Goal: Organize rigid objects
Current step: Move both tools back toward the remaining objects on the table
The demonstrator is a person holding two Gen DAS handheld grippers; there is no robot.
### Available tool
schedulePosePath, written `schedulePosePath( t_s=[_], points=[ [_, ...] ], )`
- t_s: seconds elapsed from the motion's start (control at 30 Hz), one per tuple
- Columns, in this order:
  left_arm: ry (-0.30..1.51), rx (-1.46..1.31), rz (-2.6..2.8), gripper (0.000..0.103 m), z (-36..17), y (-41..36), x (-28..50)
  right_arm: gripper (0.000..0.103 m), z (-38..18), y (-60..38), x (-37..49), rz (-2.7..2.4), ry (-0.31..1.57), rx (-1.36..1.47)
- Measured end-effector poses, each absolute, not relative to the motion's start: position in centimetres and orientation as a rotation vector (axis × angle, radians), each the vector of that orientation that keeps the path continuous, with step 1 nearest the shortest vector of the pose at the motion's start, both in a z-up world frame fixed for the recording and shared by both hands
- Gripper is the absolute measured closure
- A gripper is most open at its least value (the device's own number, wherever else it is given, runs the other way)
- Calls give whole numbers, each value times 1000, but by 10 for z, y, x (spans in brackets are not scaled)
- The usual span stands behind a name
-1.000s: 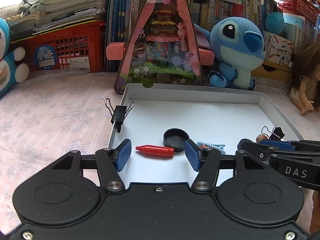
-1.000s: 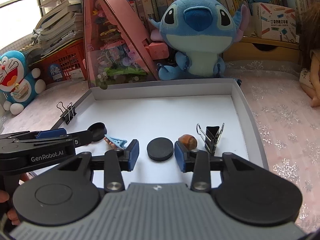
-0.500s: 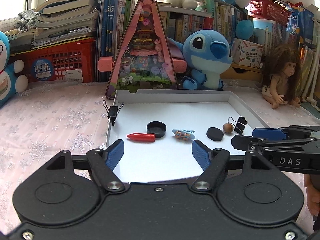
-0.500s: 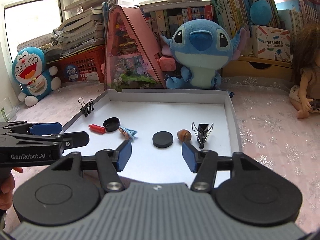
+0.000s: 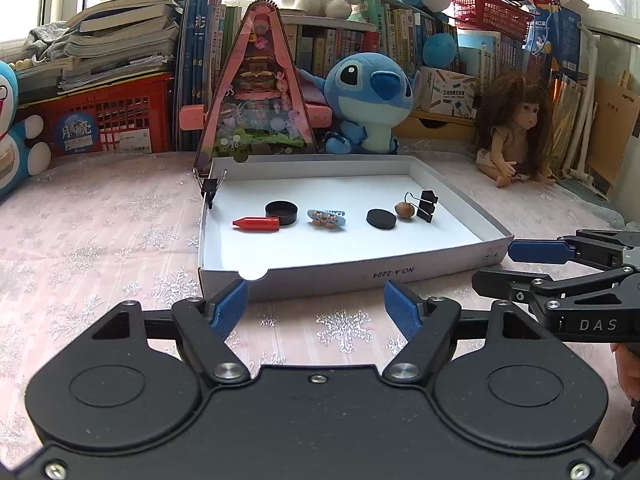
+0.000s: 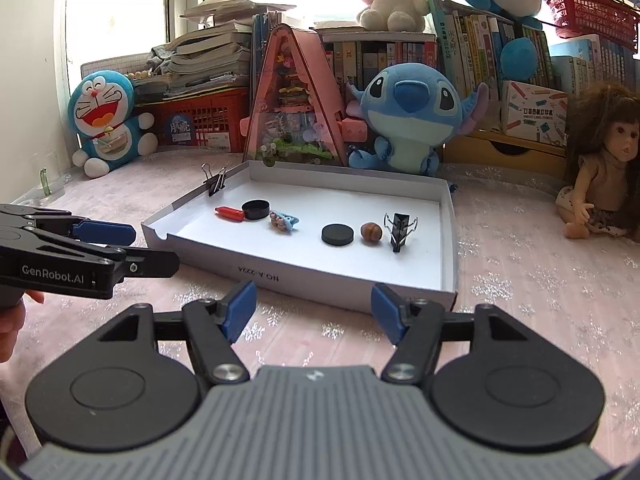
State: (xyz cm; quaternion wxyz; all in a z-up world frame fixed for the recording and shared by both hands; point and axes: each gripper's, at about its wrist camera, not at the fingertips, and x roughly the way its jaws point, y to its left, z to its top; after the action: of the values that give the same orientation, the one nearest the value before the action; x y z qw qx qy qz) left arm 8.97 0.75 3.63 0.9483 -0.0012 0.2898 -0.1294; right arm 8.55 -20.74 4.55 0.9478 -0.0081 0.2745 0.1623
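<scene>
Blue plush toy [image 5: 370, 106], long-haired doll [image 5: 516, 128], red crate [image 5: 108, 120], stacked books [image 5: 120, 52]

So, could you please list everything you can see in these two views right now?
box lid: one, white, on pink cloth
red crayon: one, lid's left
black cap: one, beside crayon
blue clip: one, lid's middle
black disc: one, right of middle
nut: one, brown, beside disc
binder clips: two, black; one on the lid's left wall, one inside at right
Stitch plush: one, blue, behind lid
Doraemon plush: one, far left
doll: one, right
left gripper: open, empty
right gripper: opening, empty
</scene>
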Motion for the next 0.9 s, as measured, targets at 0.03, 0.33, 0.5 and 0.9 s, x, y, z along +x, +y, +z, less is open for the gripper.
schedulePosePath(
  t_s=[0.03,0.33,0.5,0.9],
  points=[
    [592,-3,-264,29,35,9,86,27,44,-208,81,333,560,-17],
    [615,26,-303,29,29,17,48,23,36,-212,37,367,563,-55],
    [623,45,-342,29,26,19,26,22,31,-211,18,404,573,-86],
    [688,49,-394,43,8,15,13,21,17,-196,9,389,582,-185]
  ],
)
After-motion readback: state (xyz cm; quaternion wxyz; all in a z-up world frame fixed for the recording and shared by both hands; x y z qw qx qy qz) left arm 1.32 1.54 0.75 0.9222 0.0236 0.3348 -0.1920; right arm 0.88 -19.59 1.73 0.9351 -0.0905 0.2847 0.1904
